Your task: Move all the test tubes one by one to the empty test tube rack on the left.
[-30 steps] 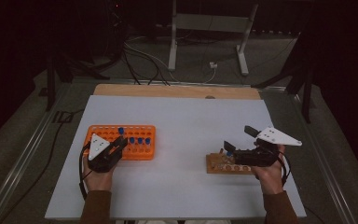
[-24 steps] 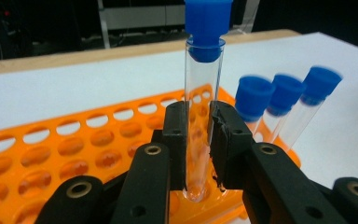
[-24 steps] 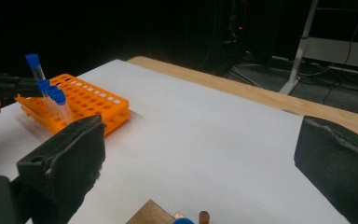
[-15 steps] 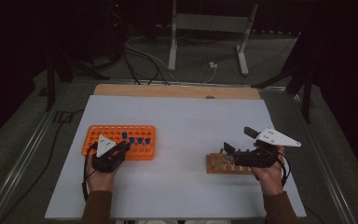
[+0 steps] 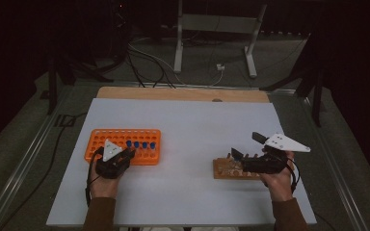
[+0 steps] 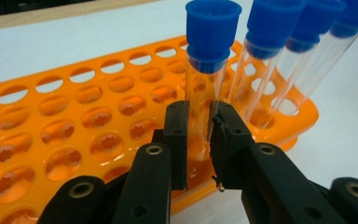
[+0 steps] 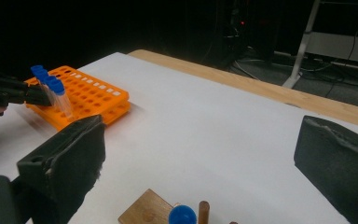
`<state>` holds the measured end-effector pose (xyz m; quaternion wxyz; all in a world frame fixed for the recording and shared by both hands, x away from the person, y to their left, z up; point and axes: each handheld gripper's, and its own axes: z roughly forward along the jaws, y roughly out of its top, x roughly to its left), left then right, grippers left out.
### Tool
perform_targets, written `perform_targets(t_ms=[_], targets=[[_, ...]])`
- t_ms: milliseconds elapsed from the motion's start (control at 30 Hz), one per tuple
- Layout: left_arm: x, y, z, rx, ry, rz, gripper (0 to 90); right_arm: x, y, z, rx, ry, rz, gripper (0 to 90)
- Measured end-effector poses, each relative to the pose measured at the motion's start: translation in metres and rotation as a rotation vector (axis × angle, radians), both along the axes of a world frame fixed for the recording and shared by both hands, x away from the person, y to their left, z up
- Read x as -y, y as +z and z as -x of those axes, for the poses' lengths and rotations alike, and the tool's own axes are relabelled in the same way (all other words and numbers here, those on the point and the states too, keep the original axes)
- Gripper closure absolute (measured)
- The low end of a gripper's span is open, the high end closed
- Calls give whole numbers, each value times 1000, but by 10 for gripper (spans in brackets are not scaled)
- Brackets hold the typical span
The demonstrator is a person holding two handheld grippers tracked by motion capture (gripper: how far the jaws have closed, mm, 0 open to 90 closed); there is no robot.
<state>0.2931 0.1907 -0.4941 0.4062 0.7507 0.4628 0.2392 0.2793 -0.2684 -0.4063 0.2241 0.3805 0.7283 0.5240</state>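
Using the orange rack (image 5: 123, 146) as my landmark, I see my left tool (image 6: 199, 140) right at the rack's near edge, clenched on a clear tube (image 6: 204, 88) with a blue cap: the two black pads press on the glass from either side, low on the tube's body, and the tube stands nearly upright in a hole at the rack's near right corner. In the high view the left tool (image 5: 125, 156) sits at the rack's front edge with my hand (image 5: 103, 185) behind it. Just beyond the gripped tube, three more blue-capped tubes (image 6: 284, 51) stand in the same row of the rack, leaning slightly away. The rest of the rack's holes that I can see stand open. Well to the right of the rack, on the white tabletop (image 5: 188, 125), lies a small wooden block (image 5: 229, 168) with pegs, and my right tool (image 5: 238, 158) rests over it, released, its jaws standing wide apart with nothing between them. In the right gripper view a blue cap (image 7: 182, 215) shows beside a wooden peg (image 7: 203, 211) on that block. Beyond the rack, the tabletop ends in a bare wooden strip (image 5: 183, 94).
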Motion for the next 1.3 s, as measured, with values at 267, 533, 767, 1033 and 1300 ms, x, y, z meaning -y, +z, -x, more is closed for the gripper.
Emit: perform_targets(t_ms=[267,533,767,1033,1300], targets=[[1,-1,4,8,0,-14,789,2,-2,-1,-3,4,0,21],[-2,-1,4,3,-2,8,776,2,-3,-1,-7,7,-3,21],[-14,10,12,39,-19,140,622,4,-6,-2,-12,7,-4,21],[-25,22,22,122,-44,258,449,5,-10,-3,-21,11,0,21],[-22,30,26,159,4,240,171,2,-17,-3,-37,20,37,60]])
